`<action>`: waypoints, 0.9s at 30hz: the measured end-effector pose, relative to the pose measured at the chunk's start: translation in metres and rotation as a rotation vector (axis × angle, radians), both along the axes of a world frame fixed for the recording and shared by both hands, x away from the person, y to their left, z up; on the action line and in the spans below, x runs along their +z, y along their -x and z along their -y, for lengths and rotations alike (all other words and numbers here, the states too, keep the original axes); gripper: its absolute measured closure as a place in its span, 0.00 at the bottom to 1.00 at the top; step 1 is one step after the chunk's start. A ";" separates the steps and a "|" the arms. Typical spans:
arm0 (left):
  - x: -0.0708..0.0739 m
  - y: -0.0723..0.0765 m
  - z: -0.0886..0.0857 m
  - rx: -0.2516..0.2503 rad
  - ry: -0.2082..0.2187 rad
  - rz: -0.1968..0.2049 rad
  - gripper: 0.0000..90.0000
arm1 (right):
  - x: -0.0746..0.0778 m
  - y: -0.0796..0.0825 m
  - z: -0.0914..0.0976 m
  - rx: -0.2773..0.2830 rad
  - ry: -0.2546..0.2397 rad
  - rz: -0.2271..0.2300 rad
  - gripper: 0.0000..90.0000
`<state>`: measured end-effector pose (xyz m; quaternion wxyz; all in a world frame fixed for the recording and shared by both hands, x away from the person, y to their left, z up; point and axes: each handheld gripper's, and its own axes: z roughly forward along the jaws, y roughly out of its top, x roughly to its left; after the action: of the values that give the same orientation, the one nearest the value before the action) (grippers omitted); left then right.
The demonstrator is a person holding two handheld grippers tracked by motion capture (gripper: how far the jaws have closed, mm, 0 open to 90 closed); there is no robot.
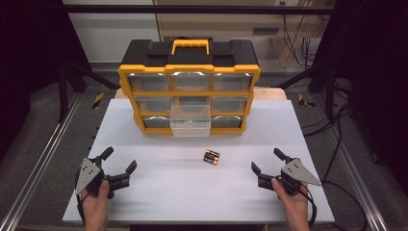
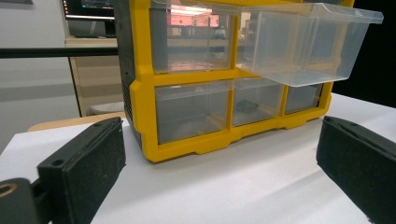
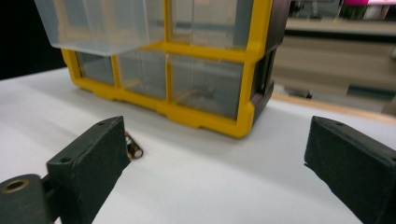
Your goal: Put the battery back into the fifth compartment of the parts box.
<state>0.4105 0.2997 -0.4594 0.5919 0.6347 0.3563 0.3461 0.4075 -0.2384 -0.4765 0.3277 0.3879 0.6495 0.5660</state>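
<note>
A: State the condition of both tools.

B: The left gripper (image 1: pixel 121 168) and the right gripper (image 1: pixel 266 161) are both released, jaws spread wide, nothing between the pads. Each rests low over the white table (image 1: pixel 159 192), near the person's edge.

A: Locate the work item.

B: The batteries (image 1: pixel 211 157), a small bundle of dark cylinders with copper-coloured bands, lie flat on the table. They sit ahead of the right gripper and toward its inner jaw, well apart from the left gripper.

A: And the receptacle?

B: Beyond the batteries stands the organizer (image 1: pixel 189 72), rigid yellow frame, black top. Its middle drawer (image 1: pixel 190 120), clear smooth plastic, is pulled out and appears empty, probably staged to receive the batteries. The other drawers are seated flush.

A: Recommended approach?

B: Right gripper is nearer; round cells may roll, so close across the bundle.
</note>
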 end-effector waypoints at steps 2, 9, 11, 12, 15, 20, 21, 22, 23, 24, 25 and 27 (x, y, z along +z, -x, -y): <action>0.000 0.000 0.001 -0.005 0.004 -0.003 0.01 | 0.000 0.000 -0.001 0.001 0.003 -0.015 0.05; -0.003 -0.003 0.003 -0.009 0.005 -0.012 0.01 | -0.001 -0.004 -0.015 0.020 0.061 -0.116 0.05; -0.003 -0.003 0.003 -0.011 0.003 -0.013 0.01 | -0.002 -0.004 -0.018 0.025 0.067 -0.126 0.06; -0.004 -0.003 0.004 -0.014 0.003 -0.014 0.01 | -0.001 -0.005 -0.021 0.033 0.075 -0.130 0.06; -0.005 -0.004 0.005 -0.020 0.002 -0.019 0.01 | 0.002 -0.006 -0.030 0.040 0.104 -0.140 0.07; -0.006 -0.005 0.008 -0.029 0.000 -0.026 0.01 | 0.009 -0.016 -0.056 0.059 0.214 -0.203 0.10; -0.006 -0.005 0.008 -0.029 0.000 -0.026 0.01 | 0.009 -0.016 -0.056 0.059 0.214 -0.203 0.10; -0.006 -0.005 0.009 -0.031 -0.003 -0.026 0.01 | 0.013 -0.021 -0.067 0.085 0.257 -0.228 0.12; -0.006 -0.005 0.009 -0.031 -0.003 -0.026 0.01 | 0.013 -0.021 -0.067 0.085 0.257 -0.228 0.12; -0.006 -0.005 0.009 -0.032 -0.009 -0.032 0.01 | 0.018 -0.027 -0.076 0.094 0.299 -0.243 0.14; -0.006 -0.005 0.009 -0.032 -0.009 -0.032 0.01 | 0.018 -0.027 -0.076 0.094 0.299 -0.243 0.14; -0.007 -0.005 0.010 -0.030 -0.014 -0.037 0.01 | 0.022 -0.035 -0.082 0.098 0.338 -0.264 0.15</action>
<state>0.4159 0.2898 -0.4662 0.5861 0.6503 0.3550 0.3279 0.4424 -0.1564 -0.4546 0.2722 0.3661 0.7906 0.4084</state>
